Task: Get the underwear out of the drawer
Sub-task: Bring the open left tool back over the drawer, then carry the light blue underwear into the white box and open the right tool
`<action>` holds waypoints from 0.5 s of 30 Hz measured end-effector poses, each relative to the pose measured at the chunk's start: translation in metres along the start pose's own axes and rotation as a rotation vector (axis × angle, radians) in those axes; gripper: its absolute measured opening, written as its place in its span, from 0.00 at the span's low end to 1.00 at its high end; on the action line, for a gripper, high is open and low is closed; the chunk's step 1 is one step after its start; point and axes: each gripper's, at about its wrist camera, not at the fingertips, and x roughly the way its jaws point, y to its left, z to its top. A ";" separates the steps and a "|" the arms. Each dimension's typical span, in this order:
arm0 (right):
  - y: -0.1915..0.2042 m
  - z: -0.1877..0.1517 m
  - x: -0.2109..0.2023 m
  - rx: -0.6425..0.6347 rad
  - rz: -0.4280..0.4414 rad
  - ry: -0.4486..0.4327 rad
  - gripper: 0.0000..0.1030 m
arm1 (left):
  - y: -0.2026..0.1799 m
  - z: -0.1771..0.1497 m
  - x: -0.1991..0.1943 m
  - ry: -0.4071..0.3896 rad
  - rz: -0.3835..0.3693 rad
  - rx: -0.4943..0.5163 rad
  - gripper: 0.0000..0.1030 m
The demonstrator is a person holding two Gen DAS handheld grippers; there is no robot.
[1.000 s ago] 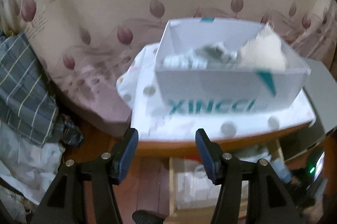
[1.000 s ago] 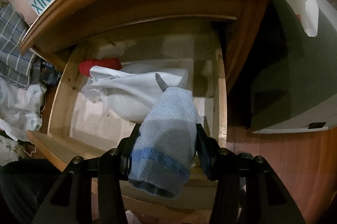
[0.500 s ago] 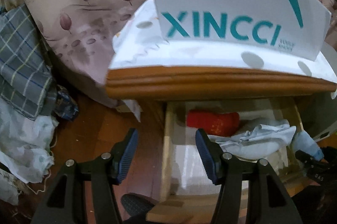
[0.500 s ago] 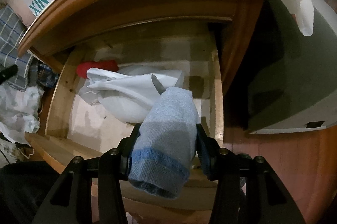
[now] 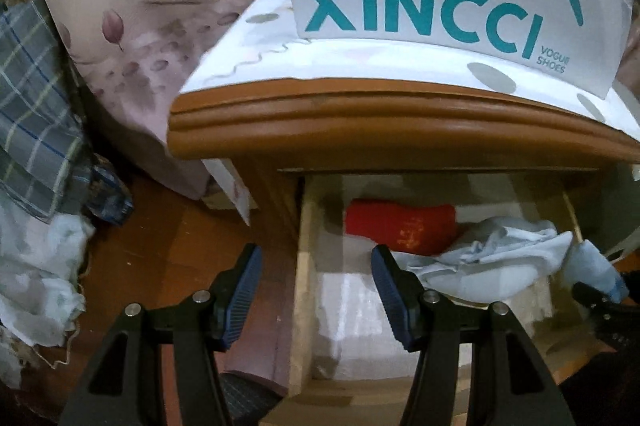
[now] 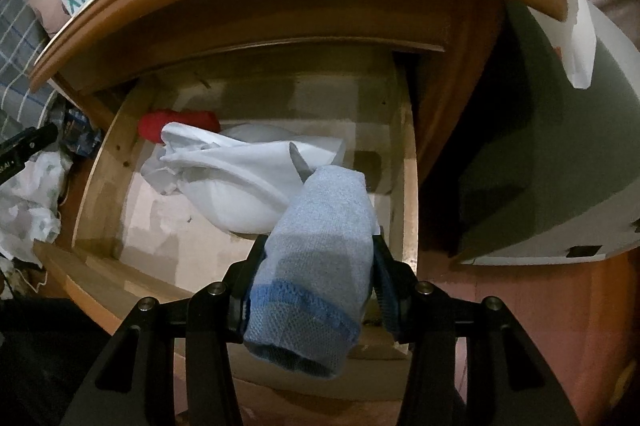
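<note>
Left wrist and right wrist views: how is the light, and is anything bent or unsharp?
Left wrist view: dim and soft; the nightstand's top edge bows from fisheye, and the red cloth lies in its shadow. Right wrist view: sharper; the blue sock in the right gripper is clear, dark corners, the drawer sides curve.
</note>
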 end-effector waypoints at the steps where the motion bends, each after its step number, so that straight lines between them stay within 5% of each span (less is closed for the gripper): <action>1: 0.000 0.000 -0.001 -0.006 0.000 -0.004 0.45 | 0.001 0.001 0.001 0.001 -0.017 -0.003 0.56; 15: -0.013 0.030 -0.071 0.036 -0.002 -0.117 0.45 | 0.007 0.007 -0.006 -0.033 -0.015 -0.015 0.56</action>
